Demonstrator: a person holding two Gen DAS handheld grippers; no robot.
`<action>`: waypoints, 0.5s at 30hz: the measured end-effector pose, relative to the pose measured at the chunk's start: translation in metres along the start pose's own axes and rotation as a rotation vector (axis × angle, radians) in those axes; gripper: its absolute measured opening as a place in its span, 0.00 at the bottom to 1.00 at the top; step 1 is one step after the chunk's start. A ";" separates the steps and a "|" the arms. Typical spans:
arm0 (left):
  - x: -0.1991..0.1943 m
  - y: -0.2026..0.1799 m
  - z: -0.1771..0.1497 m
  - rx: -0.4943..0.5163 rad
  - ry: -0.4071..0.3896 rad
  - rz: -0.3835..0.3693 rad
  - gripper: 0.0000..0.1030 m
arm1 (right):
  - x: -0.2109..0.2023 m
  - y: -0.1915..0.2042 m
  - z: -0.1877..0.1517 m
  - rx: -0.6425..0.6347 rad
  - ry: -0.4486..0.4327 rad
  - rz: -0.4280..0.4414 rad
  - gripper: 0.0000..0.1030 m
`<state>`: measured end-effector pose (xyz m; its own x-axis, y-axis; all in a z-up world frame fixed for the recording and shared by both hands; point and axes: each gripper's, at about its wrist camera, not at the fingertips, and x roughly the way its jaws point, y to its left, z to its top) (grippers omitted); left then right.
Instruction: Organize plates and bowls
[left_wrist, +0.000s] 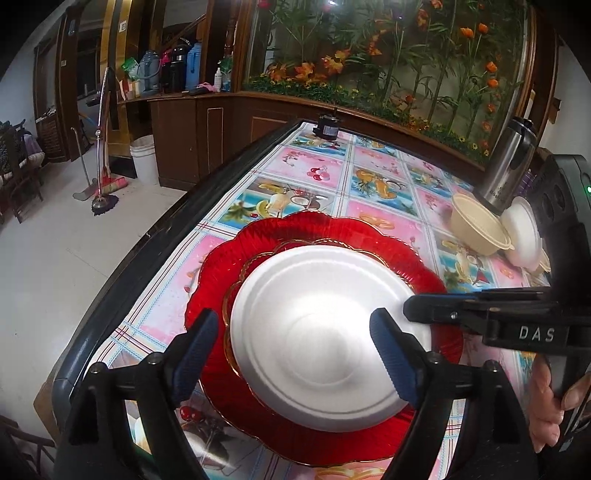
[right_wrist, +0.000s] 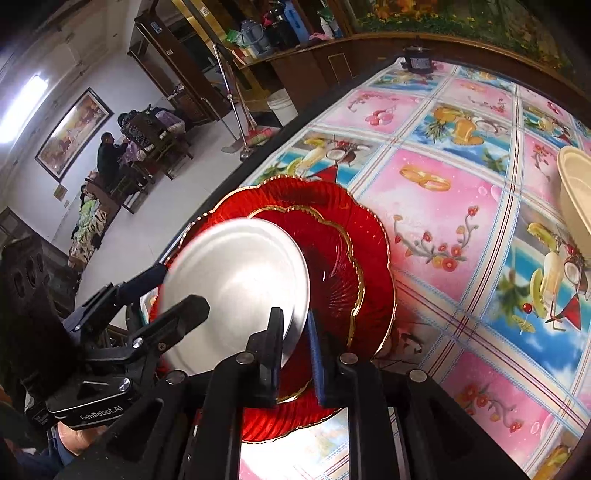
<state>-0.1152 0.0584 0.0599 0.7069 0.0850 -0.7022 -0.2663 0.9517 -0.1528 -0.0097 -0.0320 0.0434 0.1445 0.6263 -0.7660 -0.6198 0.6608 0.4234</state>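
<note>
A white foam plate (left_wrist: 325, 332) rests on a small gold-rimmed red plate (right_wrist: 332, 266), which lies in a large scalloped red plate (left_wrist: 424, 280) on the fruit-patterned tablecloth. My left gripper (left_wrist: 293, 350) hovers over the white plate, open wide, its blue pads clear of the plate. The right gripper (right_wrist: 297, 347) comes in from the plate's right side and is shut on the white plate's rim (right_wrist: 295, 317). In the right wrist view the left gripper (right_wrist: 173, 291) sits at the plate's far left edge. From the left wrist view, the right gripper (left_wrist: 410, 306) tip meets the plate's right rim.
A beige bowl (left_wrist: 480, 229) and a white foam bowl (left_wrist: 524, 232) sit at the right, beside a steel flask (left_wrist: 509, 162). A small black device (left_wrist: 327, 127) stands at the far table end. The table's dark edge (left_wrist: 147, 236) runs along the left, floor beyond.
</note>
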 end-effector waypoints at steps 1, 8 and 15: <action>-0.001 -0.001 0.000 0.001 -0.001 0.000 0.81 | -0.001 -0.002 0.000 0.006 -0.004 0.007 0.16; -0.005 -0.006 0.000 0.006 -0.008 -0.007 0.82 | -0.010 -0.010 0.001 0.049 -0.026 0.058 0.16; -0.010 -0.012 -0.001 0.011 -0.017 -0.011 0.83 | -0.025 -0.023 0.003 0.092 -0.069 0.081 0.25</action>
<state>-0.1197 0.0459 0.0681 0.7209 0.0796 -0.6885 -0.2513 0.9558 -0.1526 0.0030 -0.0621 0.0543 0.1514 0.7039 -0.6939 -0.5583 0.6402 0.5276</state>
